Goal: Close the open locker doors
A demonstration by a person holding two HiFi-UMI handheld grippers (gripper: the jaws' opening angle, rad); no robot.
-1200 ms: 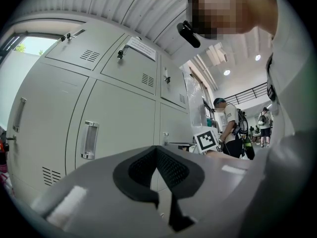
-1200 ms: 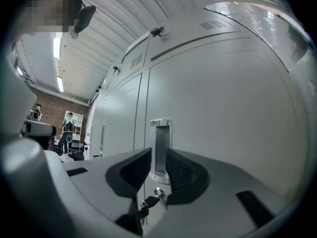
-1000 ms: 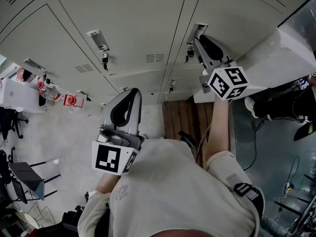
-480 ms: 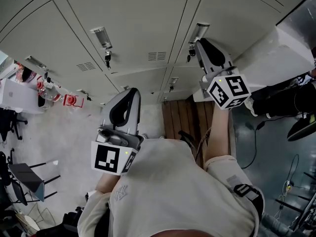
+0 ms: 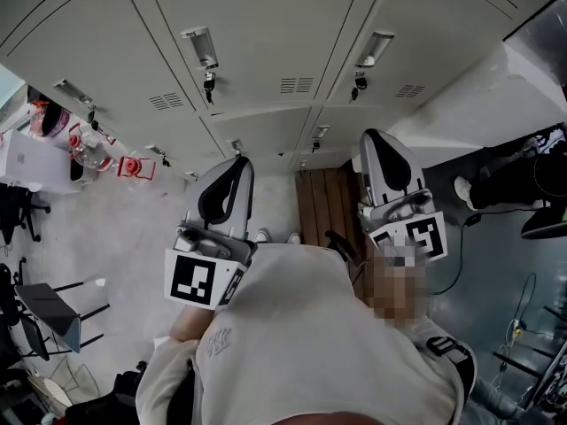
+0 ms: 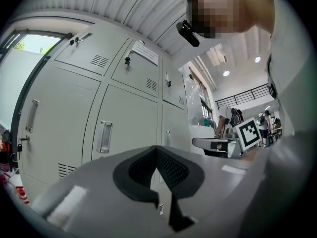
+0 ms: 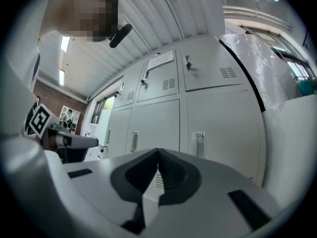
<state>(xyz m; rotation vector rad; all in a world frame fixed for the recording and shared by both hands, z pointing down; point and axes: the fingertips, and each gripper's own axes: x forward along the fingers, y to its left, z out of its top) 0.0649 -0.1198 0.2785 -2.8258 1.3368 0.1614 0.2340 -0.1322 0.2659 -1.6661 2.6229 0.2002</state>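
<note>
The grey locker doors (image 5: 266, 25) along the wall all lie flush, their handles (image 5: 202, 47) and key locks showing. My right gripper (image 5: 376, 135) hangs apart from the lockers, below the door with the handle (image 5: 372, 50), shut with nothing between its jaws. In the right gripper view the right gripper (image 7: 158, 152) points at closed doors (image 7: 153, 128). My left gripper (image 5: 237, 162) is held low in front of my body, shut and empty. In the left gripper view the left gripper (image 6: 157, 150) faces closed doors (image 6: 124, 128) with a handle (image 6: 104, 137).
A white panel (image 5: 496, 96) juts out from the locker row at the right; I cannot tell whether it is a door. A wooden strip (image 5: 332, 206) lies on the floor below. Red items (image 5: 133, 166) and a chair (image 5: 53, 312) stand at left, cables (image 5: 523, 308) at right.
My right gripper has drawn back and down from the locker door at upper right, and its jaws have closed. That door now lies flush. The left gripper has stayed put.
</note>
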